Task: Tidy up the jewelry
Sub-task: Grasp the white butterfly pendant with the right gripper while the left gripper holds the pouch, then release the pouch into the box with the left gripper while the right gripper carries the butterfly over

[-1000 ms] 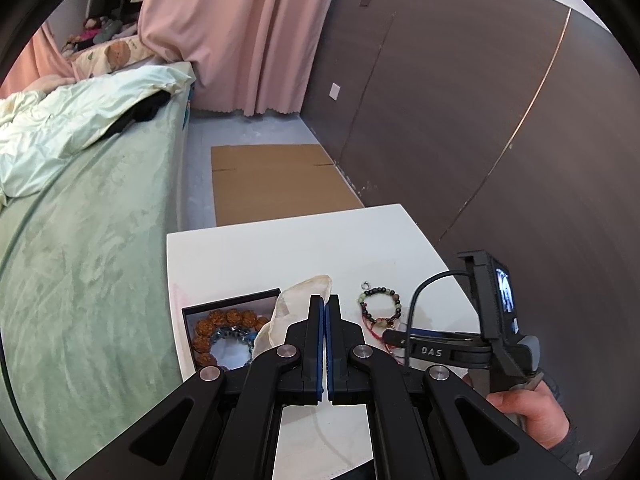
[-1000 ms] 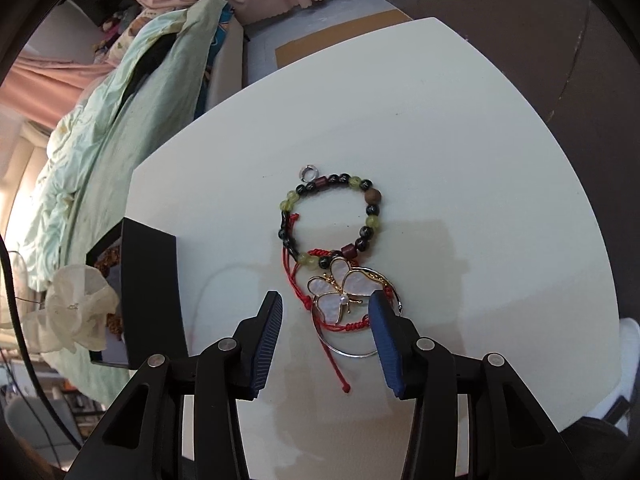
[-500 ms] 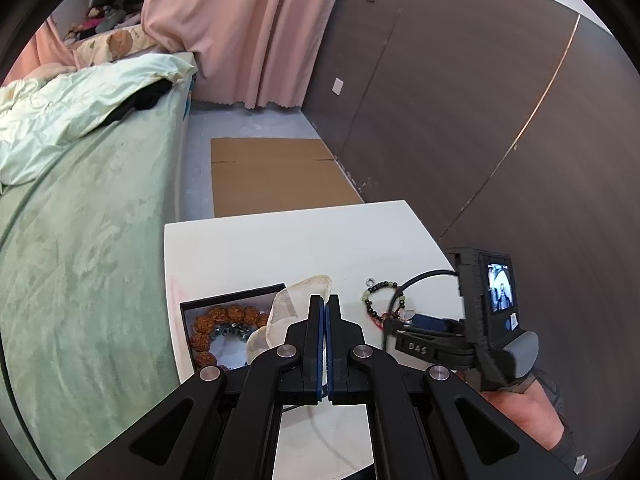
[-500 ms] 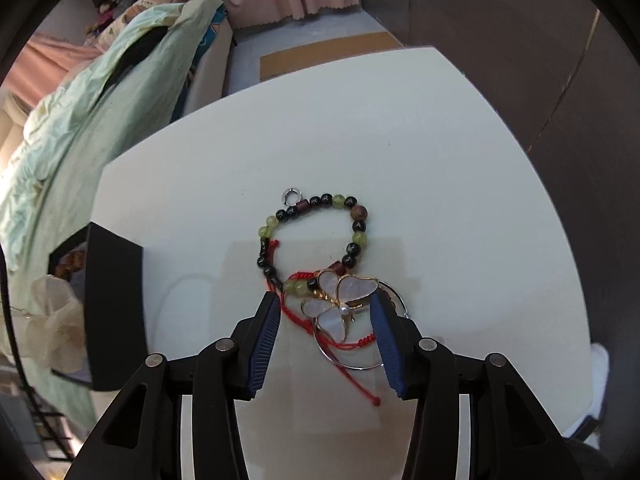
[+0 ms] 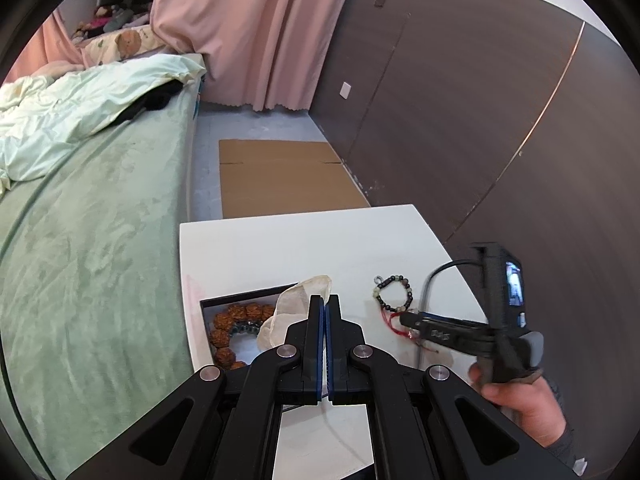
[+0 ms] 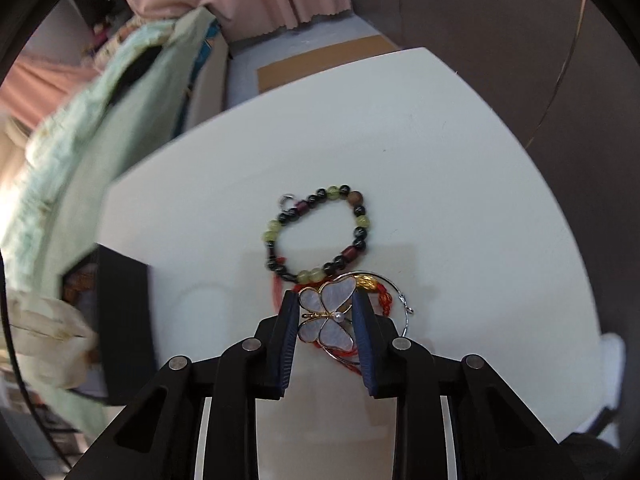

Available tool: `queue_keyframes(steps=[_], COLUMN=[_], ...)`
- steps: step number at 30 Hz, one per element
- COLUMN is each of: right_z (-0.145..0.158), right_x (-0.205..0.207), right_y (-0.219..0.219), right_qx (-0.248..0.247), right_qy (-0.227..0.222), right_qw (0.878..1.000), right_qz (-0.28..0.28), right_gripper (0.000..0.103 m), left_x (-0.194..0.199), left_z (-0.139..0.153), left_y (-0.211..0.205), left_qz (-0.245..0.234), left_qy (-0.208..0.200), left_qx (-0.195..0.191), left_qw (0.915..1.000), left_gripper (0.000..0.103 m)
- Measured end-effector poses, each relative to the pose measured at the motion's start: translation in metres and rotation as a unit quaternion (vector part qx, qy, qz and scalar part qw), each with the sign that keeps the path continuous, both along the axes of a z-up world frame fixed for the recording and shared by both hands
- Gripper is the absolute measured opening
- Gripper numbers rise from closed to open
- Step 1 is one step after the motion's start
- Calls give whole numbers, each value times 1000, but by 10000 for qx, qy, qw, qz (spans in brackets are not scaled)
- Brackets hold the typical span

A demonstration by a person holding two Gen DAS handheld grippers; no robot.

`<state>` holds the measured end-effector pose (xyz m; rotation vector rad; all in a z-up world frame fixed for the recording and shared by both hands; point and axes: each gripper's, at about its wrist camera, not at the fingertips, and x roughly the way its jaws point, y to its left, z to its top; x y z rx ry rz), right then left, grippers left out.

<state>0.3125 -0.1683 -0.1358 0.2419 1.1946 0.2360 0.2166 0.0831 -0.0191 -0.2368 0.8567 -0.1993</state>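
Right gripper [image 6: 326, 322] jaws have just been closing, now pinching the butterfly pendant [image 6: 327, 318] on the white table [image 6: 460, 184], just near of the beaded bracelet [image 6: 320, 236]. Left gripper [image 5: 324, 320] is sitting pressed together, nothing between, over the black jewelry box [image 5: 240, 300] at the table's left edge.

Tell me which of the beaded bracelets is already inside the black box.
The chunky orange-brown bead bracelet lies in the black box. The bracelet of small dark and green beads lies on the white table.
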Motion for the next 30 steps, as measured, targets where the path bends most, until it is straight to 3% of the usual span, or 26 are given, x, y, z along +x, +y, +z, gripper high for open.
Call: queue_keyframes(steps=[7,19,20,22,23,24,30], right_z=[22,52,52,50,49,48,47], right_x=[-14,-25,-25,-26,-26,-26,-29], right_y=[-8,41,46,56,58,62,83], right_qx=[756,1538,1589,1678,1716,1757,2022], right_qy=[-146,-593,-594,-553,-538,-522,-497], right_qw=[9969,9834,9820,9796,9786,9775,9696], right_qz=[155,761,833,958,999,1044,1289], right_gripper=[28,28,28,28,28,28,28], left_x=[0,15,17,17,15,13,3], left_z=[5,-8,-10,-14,-14,-13,-11], left_y=[5,8,9,15,21,25,49], left_qz=[79,138,147,225,326,427,766], left_qy=[-72,7,89,209,193,129,50], left_qx=[19,280,295,189,108,83,22], left_qw=[9999,9995,9994,9993,9992,9990,9970], left_gripper=[0,4,10,33,54,67,68])
